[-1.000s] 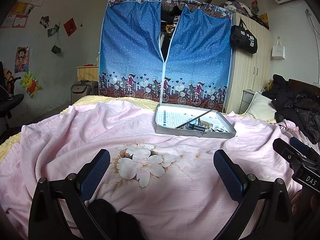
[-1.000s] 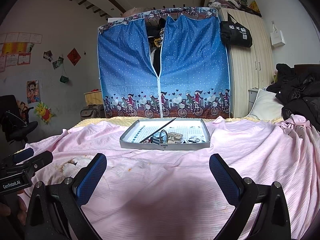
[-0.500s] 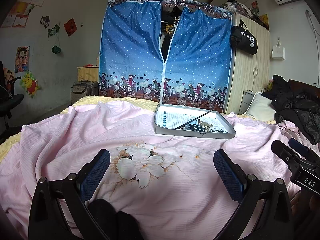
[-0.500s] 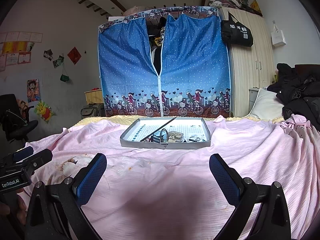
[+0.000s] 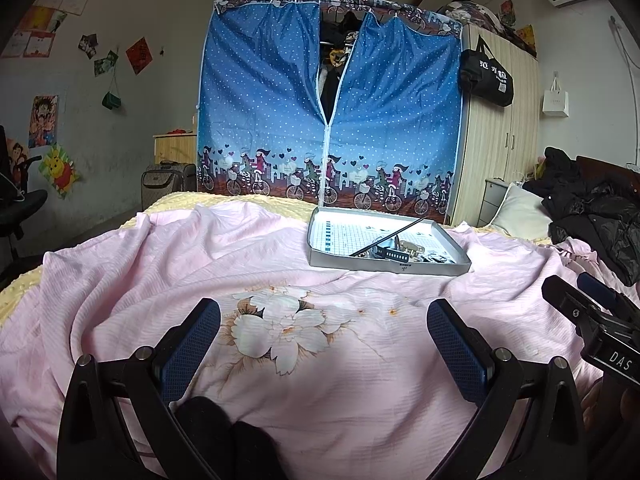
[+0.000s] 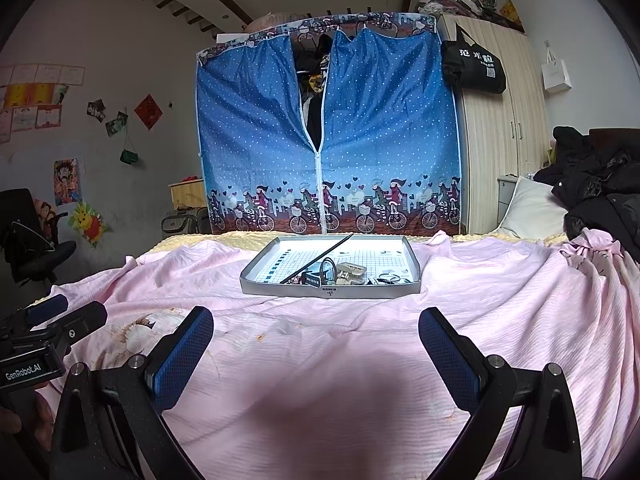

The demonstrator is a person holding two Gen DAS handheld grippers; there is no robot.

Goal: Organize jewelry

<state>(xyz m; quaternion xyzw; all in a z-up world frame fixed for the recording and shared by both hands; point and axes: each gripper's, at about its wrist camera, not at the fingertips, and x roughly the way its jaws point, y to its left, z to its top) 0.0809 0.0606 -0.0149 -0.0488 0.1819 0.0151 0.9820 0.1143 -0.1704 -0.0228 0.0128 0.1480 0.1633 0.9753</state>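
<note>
Holding both tools low over the pink floral bedsheet [image 6: 320,360], we have the left gripper [image 5: 324,336] and the right gripper [image 6: 316,340] spread wide with nothing between their blue-padded fingers [image 6: 182,352]. Each body carries a white label: "DAS" on the one seen from the left wrist, "GenRobot.AI" on the other.

Well ahead sits the shallow grey grid-lined tray [image 6: 256,270], with a long thin black stick [image 6: 320,258] leaning across it and a cluster of small jewelry pieces [image 6: 348,274] at its near edge.

Risks, as we judge them: the soft sheet may let the tray tip under pressure, and tangled small pieces may snag or slip — the stick may get knocked.

Farther back, the hanging black bag [image 6: 472,64] bears white characters we cannot read.
</note>
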